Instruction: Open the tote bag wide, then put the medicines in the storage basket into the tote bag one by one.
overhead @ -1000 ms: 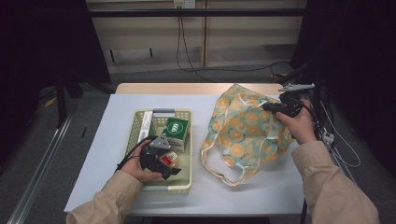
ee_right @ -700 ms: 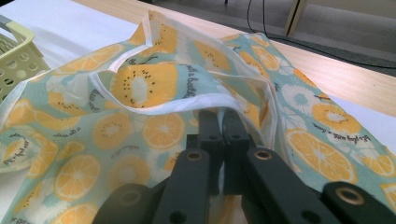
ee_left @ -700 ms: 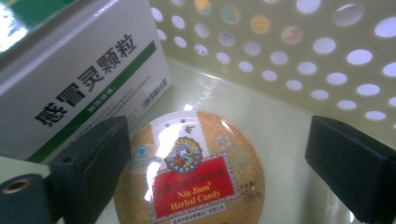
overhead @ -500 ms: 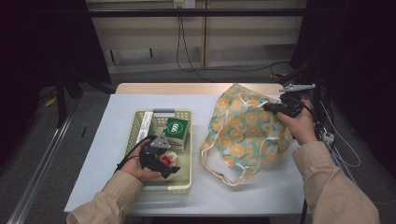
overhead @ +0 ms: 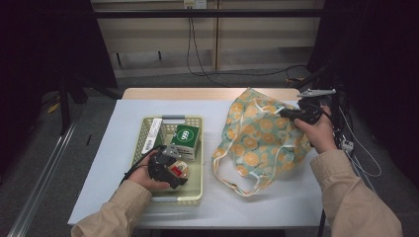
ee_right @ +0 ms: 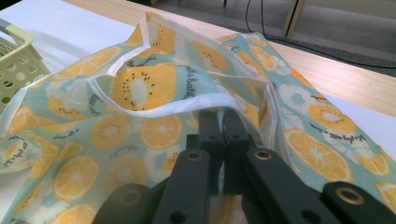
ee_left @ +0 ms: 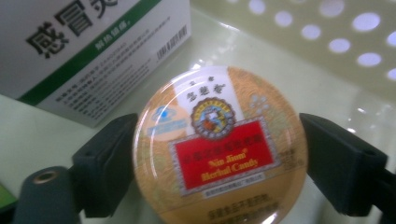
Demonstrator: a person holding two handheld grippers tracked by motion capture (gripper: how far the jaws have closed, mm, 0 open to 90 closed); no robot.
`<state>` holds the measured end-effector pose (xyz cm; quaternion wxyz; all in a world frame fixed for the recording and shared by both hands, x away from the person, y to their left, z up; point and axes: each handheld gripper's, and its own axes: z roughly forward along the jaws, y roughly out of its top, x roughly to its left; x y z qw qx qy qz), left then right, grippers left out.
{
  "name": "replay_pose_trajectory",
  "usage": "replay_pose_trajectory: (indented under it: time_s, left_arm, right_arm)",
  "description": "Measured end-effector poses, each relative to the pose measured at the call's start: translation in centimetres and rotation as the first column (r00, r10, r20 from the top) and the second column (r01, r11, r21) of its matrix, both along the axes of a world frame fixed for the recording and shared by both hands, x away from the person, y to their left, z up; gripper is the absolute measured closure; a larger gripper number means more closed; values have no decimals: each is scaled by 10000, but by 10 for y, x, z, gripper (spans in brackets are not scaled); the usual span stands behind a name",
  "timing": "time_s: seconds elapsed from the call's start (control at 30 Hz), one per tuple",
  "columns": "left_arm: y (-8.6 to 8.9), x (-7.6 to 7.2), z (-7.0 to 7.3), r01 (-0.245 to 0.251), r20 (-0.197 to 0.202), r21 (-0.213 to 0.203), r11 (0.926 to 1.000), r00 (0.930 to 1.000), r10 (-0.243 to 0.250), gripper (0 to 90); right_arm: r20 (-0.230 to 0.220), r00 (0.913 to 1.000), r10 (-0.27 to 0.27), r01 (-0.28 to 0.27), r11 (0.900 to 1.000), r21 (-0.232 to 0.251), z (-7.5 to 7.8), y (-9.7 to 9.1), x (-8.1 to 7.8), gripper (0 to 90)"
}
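Note:
A round orange candy tin (ee_left: 219, 149) with a red label lies in the pale yellow basket (overhead: 170, 200) at the table's left. My left gripper (overhead: 170, 168) reaches down into the basket. Its jaws have just been closing on the tin (overhead: 180, 171), and both pads now touch its rim. A fabric bag (overhead: 257, 143) printed with orange slices lies at the right. My right gripper (ee_right: 223, 123) is shut on the bag's white-hemmed rim (ee_right: 140, 88) and holds that edge up off the table (overhead: 296, 197).
A green and white medicine box (overhead: 185, 138) stands in the basket just beyond the tin, with a narrow white box (overhead: 152, 136) along the left wall. The bag's handle loops (overhead: 237, 182) trail toward the front edge. Cables hang off the right side.

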<state>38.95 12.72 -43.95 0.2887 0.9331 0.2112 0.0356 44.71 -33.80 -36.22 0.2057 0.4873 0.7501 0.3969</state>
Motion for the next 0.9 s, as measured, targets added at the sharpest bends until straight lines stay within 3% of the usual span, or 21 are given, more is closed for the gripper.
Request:
replay_pose_trajectory:
  time_s: [0.13, 0.17, 0.2, 0.43, 0.67, 0.8, 0.9]
  left_arm:
    - [1, 0, 3, -125, 4, 69, 9999, 9999, 125, 202]
    - [0, -2, 3, -500, -27, -386, 9980, 9987, 499, 203]
    - [1, -1, 5, -558, -72, -503, 9972, 9984, 555, 203]
    - [8, 1, 17, -855, -93, -921, 9921, 9963, 850, 205]
    - [8, -1, 49, -1300, 65, -1491, 9803, 9912, 1324, 205]
    - [-1, -4, 68, -1125, 235, -1636, 9801, 9927, 1179, 205]
    - [-8, -6, 78, -1169, 165, -2006, 9727, 9923, 1227, 205]
  right_arm:
    - [-31, 10000, -23, 23, 10000, 44, -1, -1, -1, 900]
    - [-33, 10000, -42, 42, 10000, 43, -1, -1, -1, 900]
    - [-33, 10000, -42, 43, 10000, 50, -1, -2, -1, 900]
    - [-72, 10000, 20, -19, 10000, 74, -3, 1, 0, 900]
    - [-79, 9999, 79, -78, 9999, 87, -3, 2, 0, 900]
    - [-65, 9999, 100, -99, 9999, 114, -3, 3, 0, 900]
    - [-73, 9999, 128, -127, 9998, 146, -3, 3, -1, 900]
